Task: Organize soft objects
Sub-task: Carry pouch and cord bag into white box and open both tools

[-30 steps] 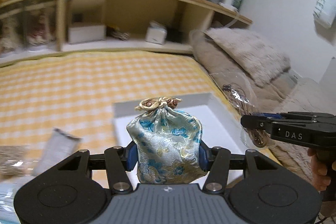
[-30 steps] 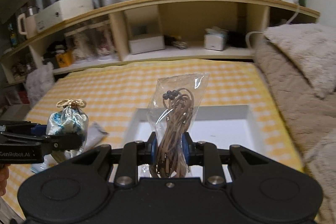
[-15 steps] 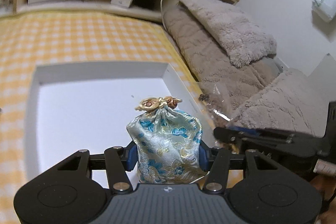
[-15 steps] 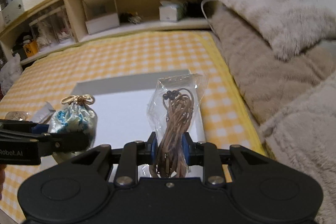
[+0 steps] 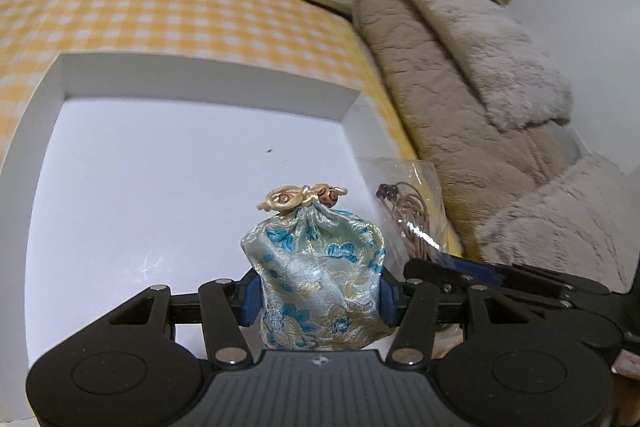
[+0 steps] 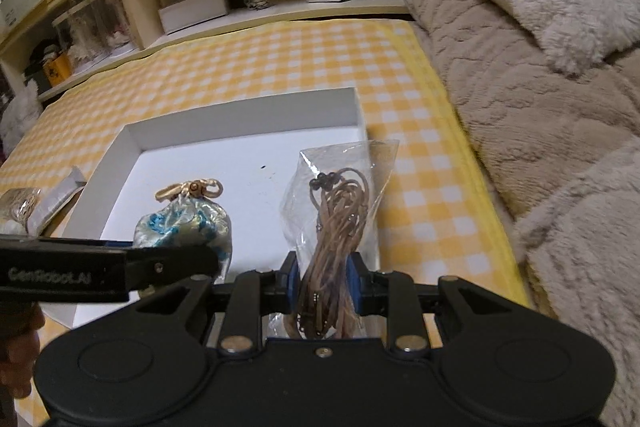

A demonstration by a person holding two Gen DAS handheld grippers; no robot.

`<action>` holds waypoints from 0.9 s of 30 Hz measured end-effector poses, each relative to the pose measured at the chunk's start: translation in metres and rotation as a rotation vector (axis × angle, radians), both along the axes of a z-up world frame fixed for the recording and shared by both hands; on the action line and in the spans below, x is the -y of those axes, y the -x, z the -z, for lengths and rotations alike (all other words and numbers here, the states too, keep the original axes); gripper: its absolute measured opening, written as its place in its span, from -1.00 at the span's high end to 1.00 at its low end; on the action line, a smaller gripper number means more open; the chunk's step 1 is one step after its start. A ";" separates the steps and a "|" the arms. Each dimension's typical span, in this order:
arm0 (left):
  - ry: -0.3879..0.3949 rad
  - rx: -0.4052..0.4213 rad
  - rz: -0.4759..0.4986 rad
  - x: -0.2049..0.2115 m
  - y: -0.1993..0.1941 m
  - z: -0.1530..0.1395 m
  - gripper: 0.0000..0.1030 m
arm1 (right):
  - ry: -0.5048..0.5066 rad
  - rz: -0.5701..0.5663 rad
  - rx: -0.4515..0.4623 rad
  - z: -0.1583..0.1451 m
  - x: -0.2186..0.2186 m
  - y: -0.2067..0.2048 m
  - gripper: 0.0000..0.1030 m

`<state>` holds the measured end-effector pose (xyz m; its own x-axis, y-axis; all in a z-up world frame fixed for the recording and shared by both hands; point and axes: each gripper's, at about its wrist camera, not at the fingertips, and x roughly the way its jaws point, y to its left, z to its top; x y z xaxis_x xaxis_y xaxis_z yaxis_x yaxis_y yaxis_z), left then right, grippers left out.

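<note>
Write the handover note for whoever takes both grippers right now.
Left gripper: shut on the brocade drawstring pouch, held over the white tray.
Right gripper: shut on the clear bag of brown cord, at the tray's right edge.
Done: both items picked up and brought to the tray; nothing released.
Left: set both down in the tray, then fetch the small packets lying left of it on the yellow checked cloth.

Both claws tilt downward over the white box (image 6: 120,151): the left claw (image 5: 318,297) clamped on a brocade pouch (image 5: 316,275), the right claw (image 6: 324,275) pinching a bagged cord (image 6: 340,211).
</note>
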<state>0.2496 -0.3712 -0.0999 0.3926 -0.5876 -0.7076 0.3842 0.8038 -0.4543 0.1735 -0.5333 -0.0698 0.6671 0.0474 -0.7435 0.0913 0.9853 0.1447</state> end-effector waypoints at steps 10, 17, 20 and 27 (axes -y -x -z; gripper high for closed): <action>-0.031 -0.035 0.002 0.002 -0.002 0.016 -0.14 | 0.004 -0.014 0.004 -0.003 -0.002 0.006 0.06; -0.038 -0.065 0.014 -0.001 -0.002 0.014 -0.67 | -0.025 0.014 0.019 -0.010 0.003 0.017 -0.01; -0.069 -0.044 0.031 -0.002 0.002 0.009 -0.76 | -0.025 0.014 0.017 -0.011 0.002 0.020 -0.07; -0.125 0.003 0.026 -0.016 0.011 -0.006 -0.95 | -0.021 0.030 0.016 -0.014 -0.002 0.030 -0.27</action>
<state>0.2391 -0.3549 -0.0943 0.3809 -0.5051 -0.7744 0.4067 0.8437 -0.3503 0.1434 -0.5310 -0.0555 0.6805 0.0426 -0.7315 0.1186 0.9787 0.1674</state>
